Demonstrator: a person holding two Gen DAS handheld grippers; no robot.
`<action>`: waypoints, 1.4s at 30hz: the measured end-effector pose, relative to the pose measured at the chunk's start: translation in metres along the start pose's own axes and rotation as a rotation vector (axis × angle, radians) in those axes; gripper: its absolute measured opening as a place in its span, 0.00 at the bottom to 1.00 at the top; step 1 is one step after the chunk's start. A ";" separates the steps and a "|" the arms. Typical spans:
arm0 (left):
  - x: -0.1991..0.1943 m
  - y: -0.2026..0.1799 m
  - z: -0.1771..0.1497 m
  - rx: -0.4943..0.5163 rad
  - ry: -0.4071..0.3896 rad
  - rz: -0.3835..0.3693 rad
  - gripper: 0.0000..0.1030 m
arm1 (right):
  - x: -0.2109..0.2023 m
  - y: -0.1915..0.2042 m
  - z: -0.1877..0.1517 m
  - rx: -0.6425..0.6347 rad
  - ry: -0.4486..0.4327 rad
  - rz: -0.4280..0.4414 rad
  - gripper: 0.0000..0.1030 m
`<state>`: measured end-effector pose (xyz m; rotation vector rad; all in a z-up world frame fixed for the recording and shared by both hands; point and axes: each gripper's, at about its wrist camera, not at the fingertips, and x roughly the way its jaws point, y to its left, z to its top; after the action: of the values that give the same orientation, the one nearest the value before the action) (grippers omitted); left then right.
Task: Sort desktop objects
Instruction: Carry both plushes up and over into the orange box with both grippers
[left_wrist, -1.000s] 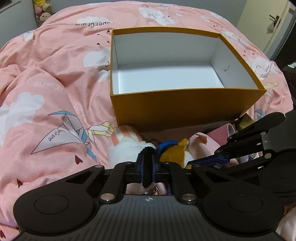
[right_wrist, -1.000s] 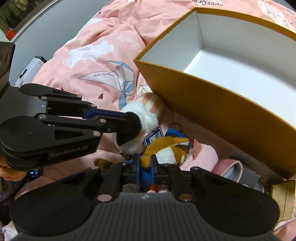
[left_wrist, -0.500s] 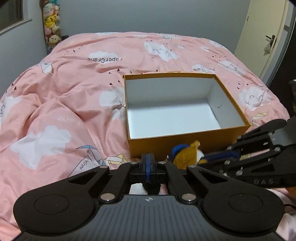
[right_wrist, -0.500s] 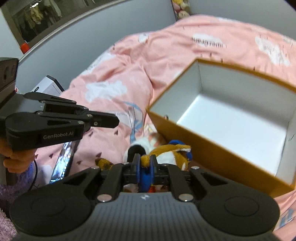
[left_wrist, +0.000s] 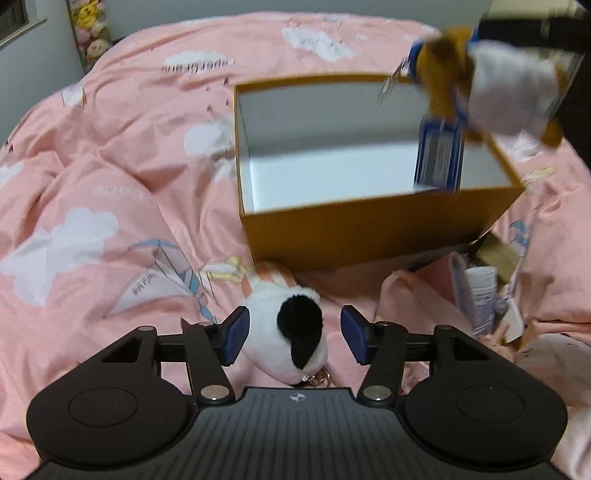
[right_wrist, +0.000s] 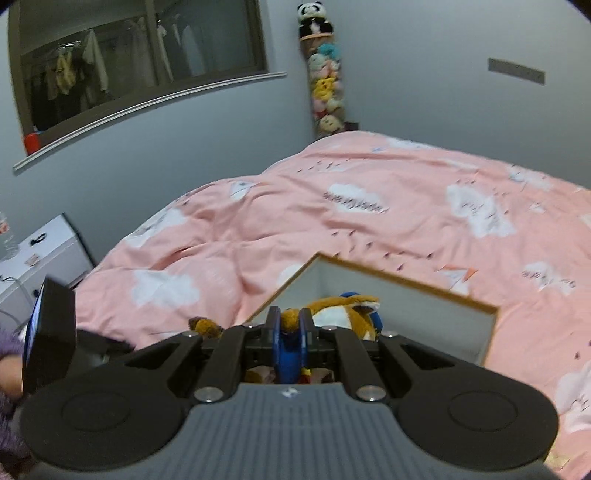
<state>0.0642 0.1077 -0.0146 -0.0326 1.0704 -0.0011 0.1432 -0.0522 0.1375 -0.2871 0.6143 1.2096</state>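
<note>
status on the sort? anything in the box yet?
Nothing in the orange box yet. Right gripper holds the fox plush above it. Left gripper is open around the white plush. Small items beside the box remain.

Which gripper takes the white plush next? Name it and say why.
Left. The left gripper is open, its fingers either side of the white plush. The right gripper is shut on the fox plush above the box.
</note>
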 end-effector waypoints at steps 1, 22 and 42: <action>0.007 -0.001 -0.001 -0.016 0.011 0.015 0.64 | 0.002 -0.003 0.000 -0.001 -0.002 -0.010 0.10; 0.017 -0.006 -0.016 -0.246 -0.054 0.116 0.50 | 0.085 -0.051 -0.038 0.068 0.168 -0.058 0.10; -0.085 0.016 0.108 0.004 -0.267 -0.061 0.50 | 0.071 -0.042 -0.015 -0.081 0.100 -0.040 0.10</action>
<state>0.1173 0.1276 0.1115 -0.0598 0.8019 -0.0530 0.1933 -0.0189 0.0794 -0.4284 0.6436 1.1887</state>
